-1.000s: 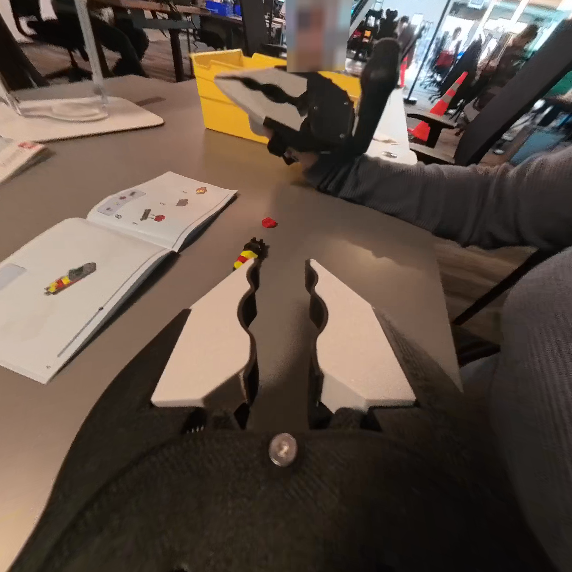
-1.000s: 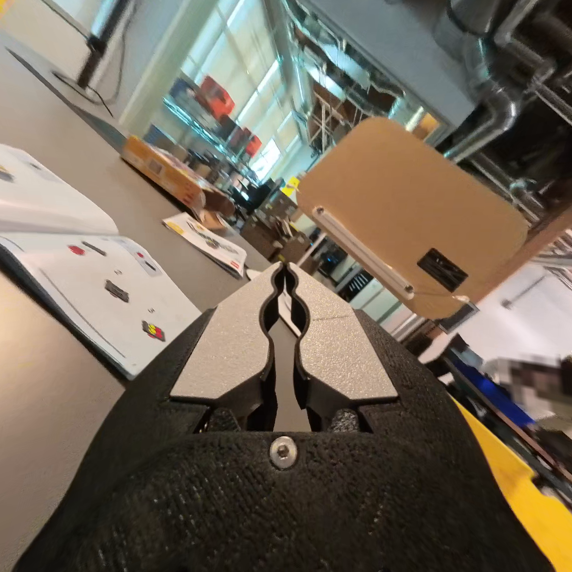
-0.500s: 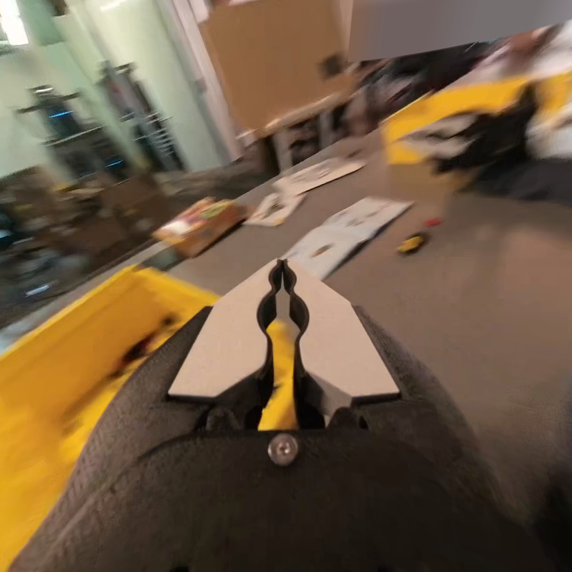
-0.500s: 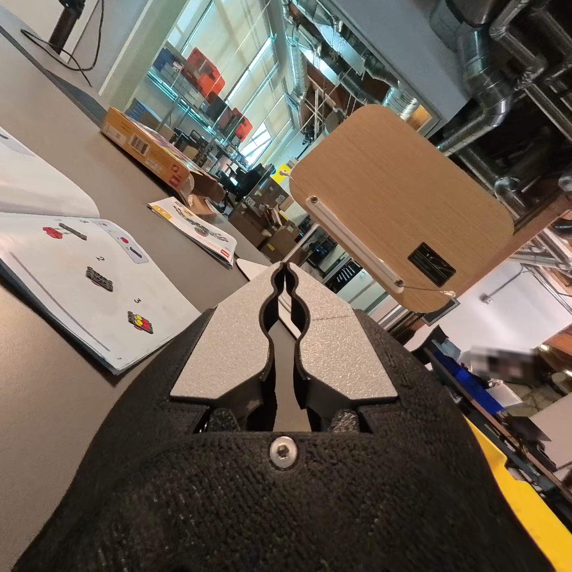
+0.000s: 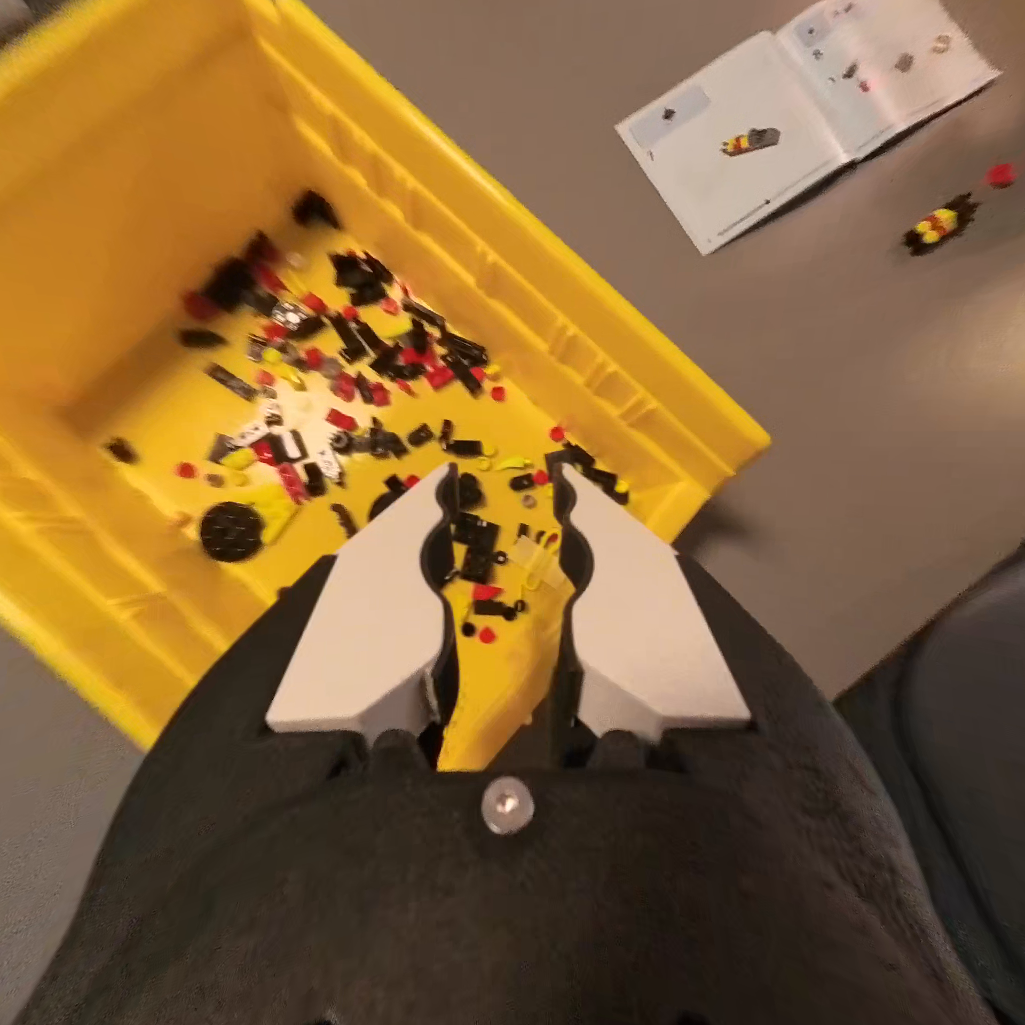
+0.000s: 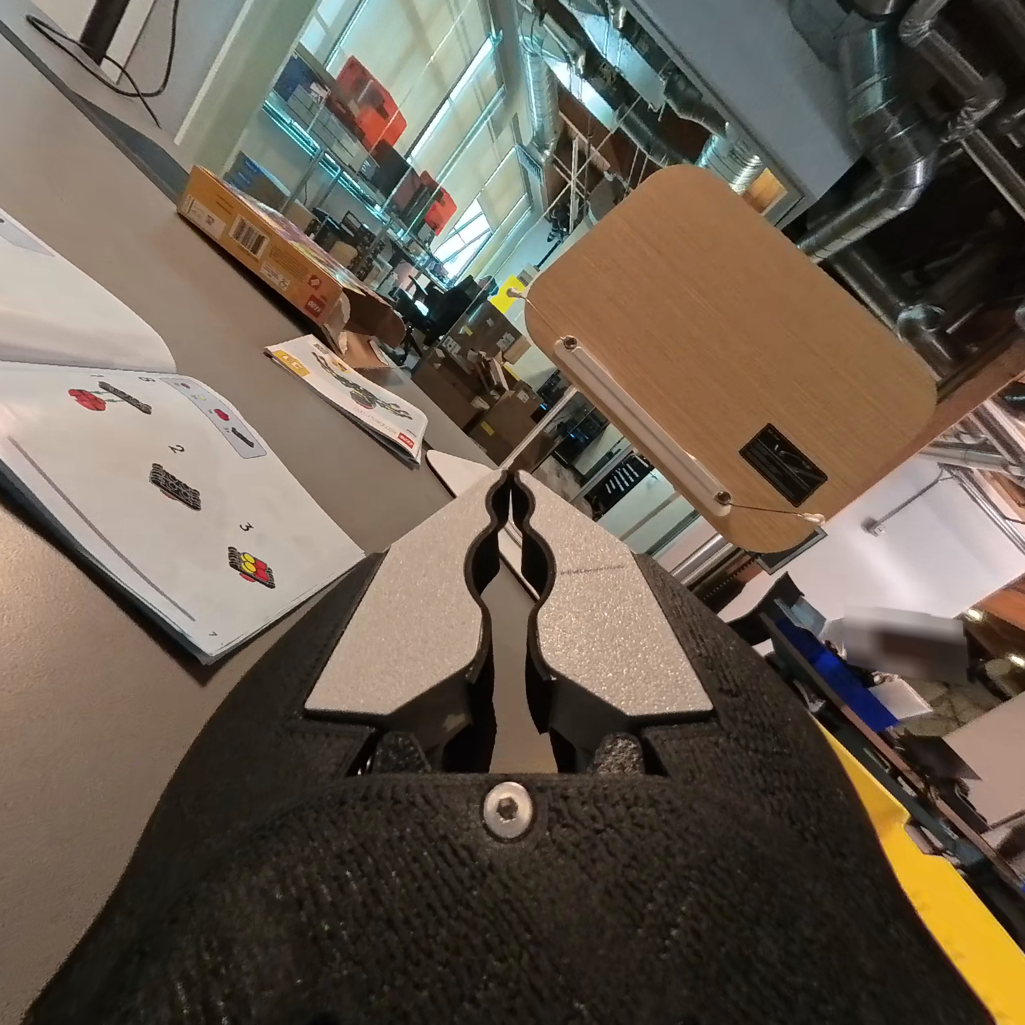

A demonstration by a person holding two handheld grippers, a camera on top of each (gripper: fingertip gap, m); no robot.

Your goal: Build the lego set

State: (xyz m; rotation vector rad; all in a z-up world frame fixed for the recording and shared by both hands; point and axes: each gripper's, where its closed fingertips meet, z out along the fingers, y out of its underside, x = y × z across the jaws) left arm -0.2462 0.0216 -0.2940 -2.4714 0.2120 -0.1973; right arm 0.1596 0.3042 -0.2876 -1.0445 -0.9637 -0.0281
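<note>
Where it faced the grey table half a second ago, left gripper now hangs open above yellow plastic bin of loose lego pieces; right gripper stays closed, empty, low over the table.

Glossy yellow plastic bin w/ ribbed walls below left gripper; matt grey tabletop; paper booklet beyond.
</note>
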